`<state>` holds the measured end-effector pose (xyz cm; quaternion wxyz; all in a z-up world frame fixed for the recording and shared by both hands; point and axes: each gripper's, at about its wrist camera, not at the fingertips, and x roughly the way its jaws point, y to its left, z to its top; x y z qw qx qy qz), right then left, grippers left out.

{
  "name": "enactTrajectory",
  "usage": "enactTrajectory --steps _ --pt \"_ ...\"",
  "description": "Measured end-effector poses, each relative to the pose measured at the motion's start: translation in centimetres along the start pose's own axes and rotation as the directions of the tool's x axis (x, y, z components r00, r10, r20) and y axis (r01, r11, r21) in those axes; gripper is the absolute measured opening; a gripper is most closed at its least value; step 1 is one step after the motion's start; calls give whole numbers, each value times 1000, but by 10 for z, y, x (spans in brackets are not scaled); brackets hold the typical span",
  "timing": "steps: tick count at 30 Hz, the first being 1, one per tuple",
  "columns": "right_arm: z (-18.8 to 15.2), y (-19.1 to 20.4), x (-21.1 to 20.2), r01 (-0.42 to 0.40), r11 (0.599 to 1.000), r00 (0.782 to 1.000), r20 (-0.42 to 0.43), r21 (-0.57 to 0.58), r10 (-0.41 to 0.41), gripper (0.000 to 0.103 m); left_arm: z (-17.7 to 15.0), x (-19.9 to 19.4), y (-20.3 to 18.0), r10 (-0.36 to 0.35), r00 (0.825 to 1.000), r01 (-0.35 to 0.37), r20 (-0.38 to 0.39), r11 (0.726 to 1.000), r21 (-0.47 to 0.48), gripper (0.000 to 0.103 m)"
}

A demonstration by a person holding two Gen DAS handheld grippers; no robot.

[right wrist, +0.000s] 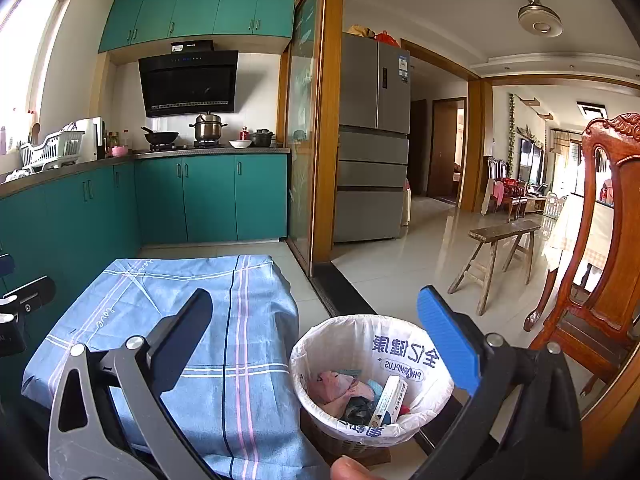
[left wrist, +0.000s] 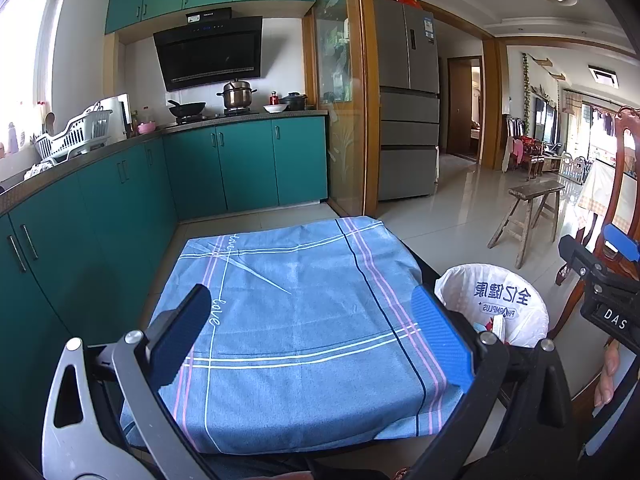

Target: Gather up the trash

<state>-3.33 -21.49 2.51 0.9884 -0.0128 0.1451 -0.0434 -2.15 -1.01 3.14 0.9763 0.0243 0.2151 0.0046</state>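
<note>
The left gripper point(left wrist: 316, 336) hangs over a table draped in a blue cloth point(left wrist: 296, 320), its two fingers spread wide with nothing between them but bare cloth. The dark finger point(left wrist: 180, 336) sits on the left of the view and the blue-padded one point(left wrist: 444, 340) on the right.

Just beside the table's right edge stands the bin point(right wrist: 372, 380), lined with a white bag point(right wrist: 404, 356) printed in blue. In the left wrist view the bin lies beyond the blue finger, outside the gap, partly hidden by it. The right gripper point(right wrist: 316, 344) is also spread wide and holds nothing. In its view the bin sits low between the two fingers, nearer the blue one point(right wrist: 448, 344), while the dark finger point(right wrist: 180, 340) lies over the cloth. The fingers do not touch the bin.

Trash point(right wrist: 356, 396) lies inside the bag: pink and dark crumpled pieces and a white box point(right wrist: 390, 400) leaning against the wall.

A carved wooden chair point(right wrist: 600, 240) stands near the bin on the right, and a wooden bench point(right wrist: 500, 252) well beyond it on the tiled floor. A fingertip point(right wrist: 352, 470) shows at the bottom edge of the right wrist view.
</note>
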Motion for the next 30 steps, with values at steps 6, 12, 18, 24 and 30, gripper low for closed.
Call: enactTrajectory --steps 6,12,18,24,30 --pt "-1 0 1 1 1000 1000 -2 1 -1 100 -1 1 0 2 1000 -2 -5 1000 -6 100" --pt "0 4 3 1 1000 1000 -11 0 -1 100 -3 3 3 4 1000 -4 -9 1000 -18 100" --pt "-1 8 8 -2 1000 1000 -23 -4 2 100 -5 7 6 10 1000 -10 -10 1000 -28 100" --pt "-7 12 22 -9 1000 998 -63 -10 8 100 -10 20 9 18 999 -20 -41 999 -32 100" --pt "-14 23 42 -92 996 990 -107 -21 89 100 -21 63 17 58 990 -60 -128 998 -7 100"
